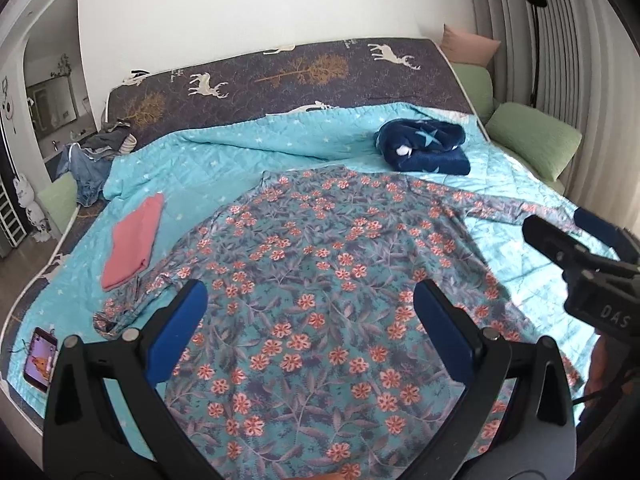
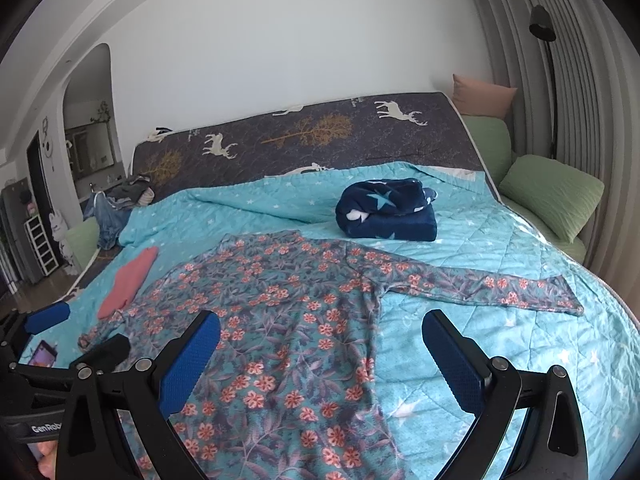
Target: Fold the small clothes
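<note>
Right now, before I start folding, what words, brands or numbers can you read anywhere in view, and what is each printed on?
"DAS": white letters on the black body of the right gripper, cut off by the frame edge.
"GenRob": white letters on the black body of the left gripper, also cut off.
Small white script on the dark deer-print mattress cover: too small to read.

Bare quilt (image 2: 500, 360) beside shirt (image 2: 280, 320)

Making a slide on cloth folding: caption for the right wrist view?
Open right gripper above a floral shirt spread flat on a turquoise quilt.
</note>
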`<act>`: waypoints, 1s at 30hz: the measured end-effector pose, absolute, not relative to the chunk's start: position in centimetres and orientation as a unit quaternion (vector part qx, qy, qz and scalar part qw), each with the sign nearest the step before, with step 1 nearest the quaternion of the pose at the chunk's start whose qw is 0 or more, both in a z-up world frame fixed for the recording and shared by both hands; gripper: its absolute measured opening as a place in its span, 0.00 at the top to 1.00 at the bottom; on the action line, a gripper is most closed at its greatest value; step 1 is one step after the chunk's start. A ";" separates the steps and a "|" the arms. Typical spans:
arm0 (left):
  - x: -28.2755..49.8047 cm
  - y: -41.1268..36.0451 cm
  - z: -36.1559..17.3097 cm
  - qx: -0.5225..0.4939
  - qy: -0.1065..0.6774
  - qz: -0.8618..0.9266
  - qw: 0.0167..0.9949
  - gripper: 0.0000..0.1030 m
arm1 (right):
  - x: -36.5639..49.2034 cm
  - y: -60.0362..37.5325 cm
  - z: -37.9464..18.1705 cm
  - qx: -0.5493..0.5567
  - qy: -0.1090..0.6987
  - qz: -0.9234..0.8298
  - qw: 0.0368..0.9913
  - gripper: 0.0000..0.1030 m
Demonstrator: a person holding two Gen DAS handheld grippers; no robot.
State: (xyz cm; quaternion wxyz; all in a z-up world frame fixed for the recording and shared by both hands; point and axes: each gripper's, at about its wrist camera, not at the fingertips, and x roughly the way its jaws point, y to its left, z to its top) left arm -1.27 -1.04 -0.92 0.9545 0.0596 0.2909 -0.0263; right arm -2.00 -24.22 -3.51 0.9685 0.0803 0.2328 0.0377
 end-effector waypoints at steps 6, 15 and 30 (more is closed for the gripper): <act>-1.3 -0.6 -1.0 0.050 0.297 -0.027 0.953 0.01 | -2.0 -24.0 -3.3 0.075 0.234 0.041 0.969 0.00; -1.4 -0.1 -1.2 0.040 0.307 -0.046 0.950 0.01 | -2.0 -23.6 -3.4 0.069 0.235 0.041 0.969 0.00; -1.6 0.6 -1.8 0.029 0.308 -0.054 0.950 0.01 | -2.8 -21.5 -1.8 -0.006 0.195 -0.029 0.980 0.00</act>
